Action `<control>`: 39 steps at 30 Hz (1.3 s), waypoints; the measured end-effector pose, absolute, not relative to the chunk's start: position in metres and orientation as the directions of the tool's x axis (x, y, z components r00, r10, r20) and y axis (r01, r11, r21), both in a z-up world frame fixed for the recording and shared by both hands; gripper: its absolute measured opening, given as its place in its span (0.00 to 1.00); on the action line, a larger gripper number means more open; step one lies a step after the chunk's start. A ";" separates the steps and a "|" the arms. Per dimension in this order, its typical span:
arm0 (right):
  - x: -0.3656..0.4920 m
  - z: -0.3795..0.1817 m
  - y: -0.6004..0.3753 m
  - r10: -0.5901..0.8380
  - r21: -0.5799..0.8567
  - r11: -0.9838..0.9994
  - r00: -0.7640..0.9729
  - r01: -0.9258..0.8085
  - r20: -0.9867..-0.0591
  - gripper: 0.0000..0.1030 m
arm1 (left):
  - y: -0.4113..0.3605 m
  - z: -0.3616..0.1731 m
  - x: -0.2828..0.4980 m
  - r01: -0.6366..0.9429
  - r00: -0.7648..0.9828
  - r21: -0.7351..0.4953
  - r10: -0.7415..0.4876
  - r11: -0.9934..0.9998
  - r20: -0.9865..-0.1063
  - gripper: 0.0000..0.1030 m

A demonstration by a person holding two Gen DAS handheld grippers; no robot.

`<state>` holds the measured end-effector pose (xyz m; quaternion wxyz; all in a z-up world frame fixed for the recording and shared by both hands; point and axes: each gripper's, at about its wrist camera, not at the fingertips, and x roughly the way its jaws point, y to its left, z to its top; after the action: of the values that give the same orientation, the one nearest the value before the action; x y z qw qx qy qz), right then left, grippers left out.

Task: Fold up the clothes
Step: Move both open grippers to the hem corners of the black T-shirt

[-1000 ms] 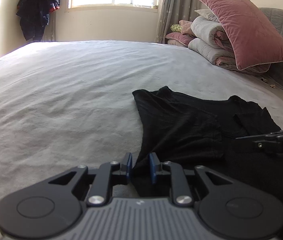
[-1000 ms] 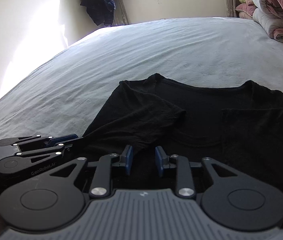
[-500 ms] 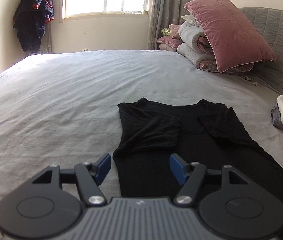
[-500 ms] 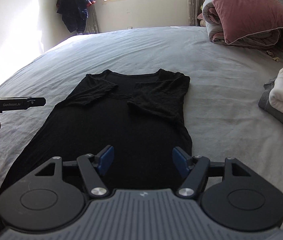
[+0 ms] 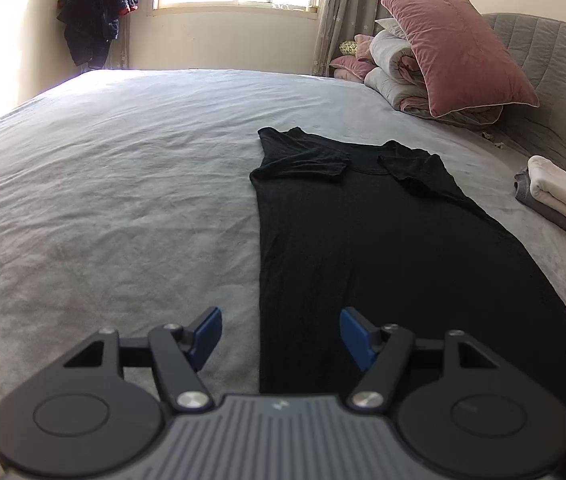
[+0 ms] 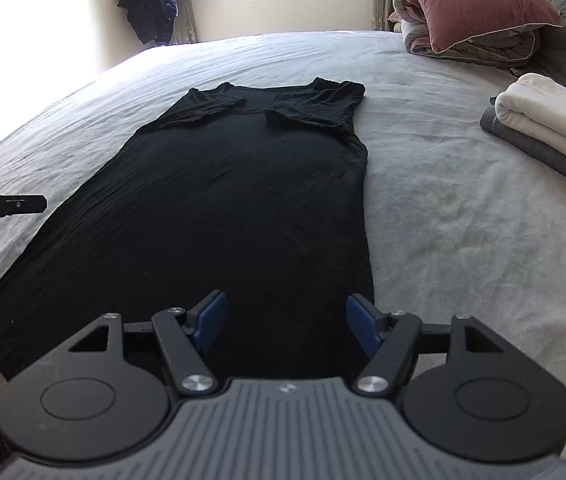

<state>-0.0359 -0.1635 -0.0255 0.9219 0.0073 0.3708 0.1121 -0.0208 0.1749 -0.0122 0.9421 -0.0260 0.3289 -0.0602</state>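
A long black shirt lies flat on the grey bed, collar end far, hem end near, with both short sleeves folded in over the chest. It also shows in the right wrist view. My left gripper is open and empty, above the shirt's near left edge. My right gripper is open and empty, above the shirt's near right edge. The left gripper's side shows at the left in the right wrist view.
A stack of folded white and grey clothes lies on the bed to the right of the shirt. A pink pillow on rolled bedding leans at the padded headboard. A dark garment hangs on the far wall by the window.
Both grippers let go of the folded-in sleeves, opened, and pulled back from the shirt's collar end to its hem end.
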 end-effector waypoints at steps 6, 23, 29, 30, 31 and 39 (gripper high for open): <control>-0.081 -0.041 -0.164 0.104 -0.090 0.970 0.714 -0.227 -0.692 0.69 | 0.169 -0.027 -0.069 0.073 0.773 0.002 -0.055 0.997 -0.633 0.65; -0.172 -0.034 -0.237 0.080 0.107 0.994 0.751 -0.013 -0.655 0.70 | 0.195 -0.034 -0.144 -0.064 0.769 -0.155 -0.050 0.986 -0.637 0.63; -0.174 -0.034 -0.239 0.213 0.265 0.963 0.746 -0.051 -0.631 0.70 | 0.204 -0.036 -0.145 -0.077 0.772 -0.286 -0.125 0.955 -0.624 0.52; -0.174 -0.034 -0.239 0.246 0.302 0.951 0.742 -0.061 -0.624 0.70 | 0.205 -0.037 -0.146 -0.079 0.771 -0.302 -0.134 0.950 -0.623 0.50; -0.173 -0.035 -0.239 0.278 0.340 0.938 0.738 -0.070 -0.615 0.70 | 0.206 -0.038 -0.146 -0.080 0.768 -0.311 -0.140 0.947 -0.625 0.49; -0.164 -0.040 -0.240 0.397 0.499 0.864 0.703 -0.070 -0.590 0.65 | 0.219 -0.043 -0.137 -0.054 0.740 -0.382 -0.220 0.923 -0.636 0.44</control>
<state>-0.1643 -0.2404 -0.0400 0.8947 0.2257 0.3628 0.1305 -0.1372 0.2187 -0.0428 0.9128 -0.1914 0.3578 -0.0456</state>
